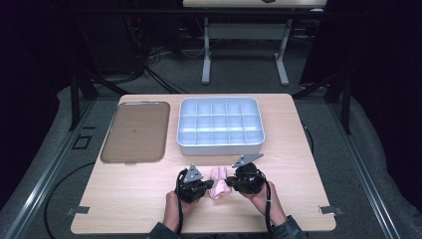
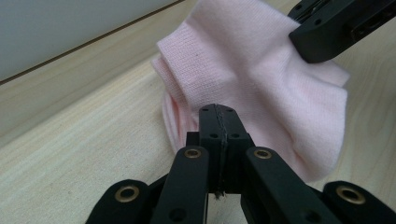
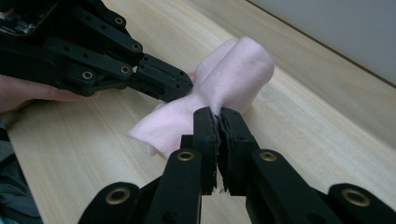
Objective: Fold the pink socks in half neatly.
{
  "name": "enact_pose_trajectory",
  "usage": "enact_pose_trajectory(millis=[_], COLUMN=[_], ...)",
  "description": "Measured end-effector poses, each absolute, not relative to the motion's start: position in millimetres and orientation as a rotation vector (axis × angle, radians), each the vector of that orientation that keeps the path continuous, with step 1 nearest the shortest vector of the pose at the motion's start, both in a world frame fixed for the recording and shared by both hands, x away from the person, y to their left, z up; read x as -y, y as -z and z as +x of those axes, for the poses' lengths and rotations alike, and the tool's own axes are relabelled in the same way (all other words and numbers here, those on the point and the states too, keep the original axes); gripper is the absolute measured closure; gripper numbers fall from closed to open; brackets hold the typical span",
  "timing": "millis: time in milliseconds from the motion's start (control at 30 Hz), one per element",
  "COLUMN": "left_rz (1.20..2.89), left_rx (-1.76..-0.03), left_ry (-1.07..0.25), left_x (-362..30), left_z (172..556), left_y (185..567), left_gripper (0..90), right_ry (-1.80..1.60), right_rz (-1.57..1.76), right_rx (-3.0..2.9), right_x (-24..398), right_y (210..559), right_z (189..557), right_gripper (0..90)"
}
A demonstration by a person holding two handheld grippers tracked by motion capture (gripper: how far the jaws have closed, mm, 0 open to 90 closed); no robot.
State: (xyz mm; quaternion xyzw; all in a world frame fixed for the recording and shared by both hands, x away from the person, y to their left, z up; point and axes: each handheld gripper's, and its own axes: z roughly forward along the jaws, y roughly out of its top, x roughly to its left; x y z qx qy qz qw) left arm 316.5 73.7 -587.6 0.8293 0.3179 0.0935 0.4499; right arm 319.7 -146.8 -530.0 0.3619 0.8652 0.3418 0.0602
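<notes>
A pink sock (image 1: 218,181) lies bunched near the table's front edge, between my two grippers. My left gripper (image 1: 209,185) comes at it from the left and my right gripper (image 1: 228,183) from the right. In the left gripper view my own jaws (image 2: 217,112) are shut, pinching the near fold of the sock (image 2: 252,70), and the right gripper (image 2: 301,44) grips its far upper side. In the right gripper view my jaws (image 3: 218,115) are shut on the sock (image 3: 236,70), while the left gripper (image 3: 180,88) pinches it from the other side.
A grey box (image 1: 220,149) divided into several compartments stands behind the sock at mid table. A flat brown tray (image 1: 134,132) lies to its left. Light wood table top (image 1: 124,199) spreads out on both sides of the hands.
</notes>
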Motion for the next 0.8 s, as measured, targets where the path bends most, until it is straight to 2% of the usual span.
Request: enact_pose_trajectory(millis=[133,400,433,500,600,800], left_rz=[2.047,2.045,2.043,2.040,2.042,2.051], left_rx=[-0.792,-0.798,-0.801,-0.804,-0.800,-0.794], left_ry=[-0.226,-0.232,-0.234,-0.233,-0.237,-0.245], left_x=[-73.8,-73.4,-73.1,-73.1,-73.0,-72.9], left_z=[316.3,315.9,315.6,315.3,315.3,314.8], left_y=[587.4,587.5,587.6,587.8,587.7,587.4], left_gripper=[89.9,89.9,89.9,89.9,89.9,89.9], right_ry=[-0.993,-0.913,-0.938,-1.052,-1.190,-1.191], right_rz=[1.085,1.192,1.226,1.328,1.452,1.538], right_rx=[-2.623,-2.622,-2.614,-2.587,-2.556,-2.496], right_x=[141.8,158.1,159.4,164.9,172.0,159.5], right_y=[531.8,552.6,553.7,556.5,561.5,567.3], right_z=[321.4,331.2,331.5,333.0,334.2,333.2], right_gripper=[86.0,83.8,80.7,65.1,52.5,45.4])
